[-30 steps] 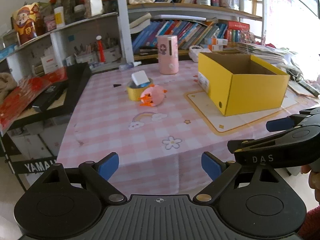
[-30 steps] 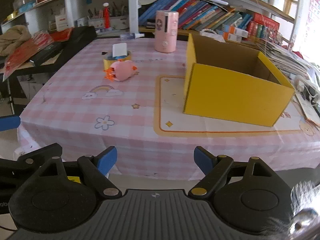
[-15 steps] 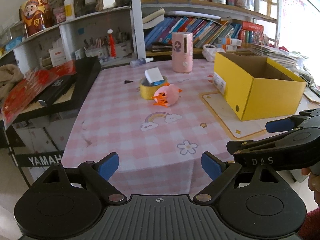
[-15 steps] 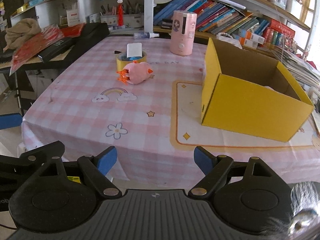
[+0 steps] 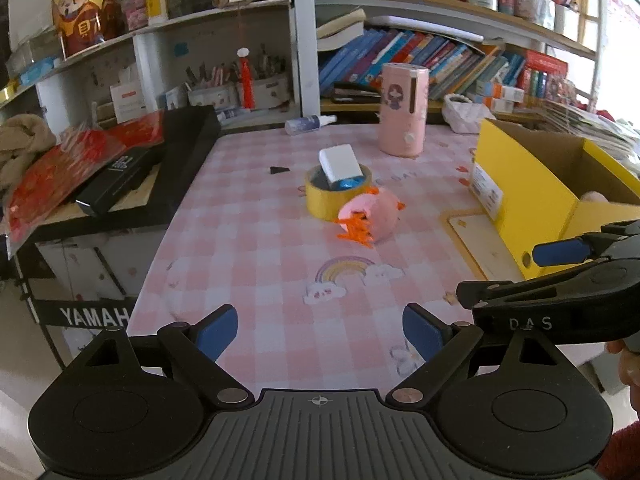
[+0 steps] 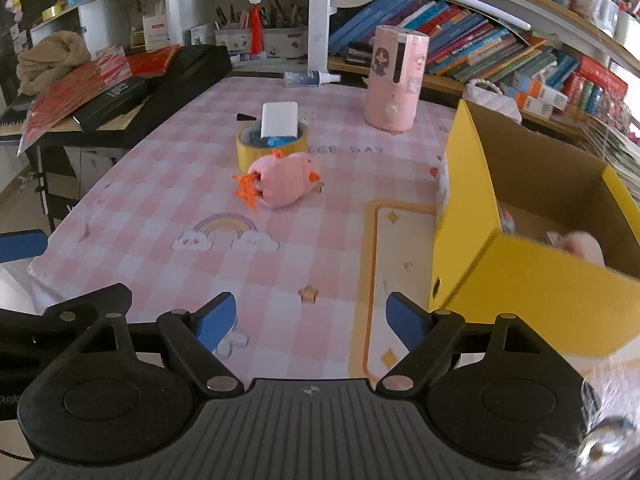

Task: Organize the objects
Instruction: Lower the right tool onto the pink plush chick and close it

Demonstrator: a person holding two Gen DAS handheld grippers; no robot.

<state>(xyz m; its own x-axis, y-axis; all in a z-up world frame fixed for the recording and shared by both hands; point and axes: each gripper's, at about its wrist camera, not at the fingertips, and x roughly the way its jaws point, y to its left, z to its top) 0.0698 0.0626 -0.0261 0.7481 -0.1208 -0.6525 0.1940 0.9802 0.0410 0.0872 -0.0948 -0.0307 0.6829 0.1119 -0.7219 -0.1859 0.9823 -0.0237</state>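
A pink plush toy with orange feet (image 5: 370, 218) (image 6: 282, 184) lies on the pink checked table. Behind it, touching, stands a yellow tape roll (image 5: 334, 194) (image 6: 272, 146) with a white block (image 5: 339, 162) (image 6: 280, 120) resting on top. An open yellow cardboard box (image 5: 532, 192) (image 6: 516, 264) stands to the right with a pink soft item (image 6: 582, 246) inside. My left gripper (image 5: 320, 334) is open and empty above the near table edge. My right gripper (image 6: 310, 320) is open and empty, also near the front, beside the box's corner.
A pink cylindrical device (image 5: 404, 108) (image 6: 396, 78) stands at the back. A small spray bottle (image 5: 308, 123) lies at the far edge. A black case with red packets (image 5: 132, 168) lies on a side table to the left. Bookshelves stand behind.
Both grippers have moved forward over the table, so the toy, tape roll and box appear closer. Both stay open and empty.
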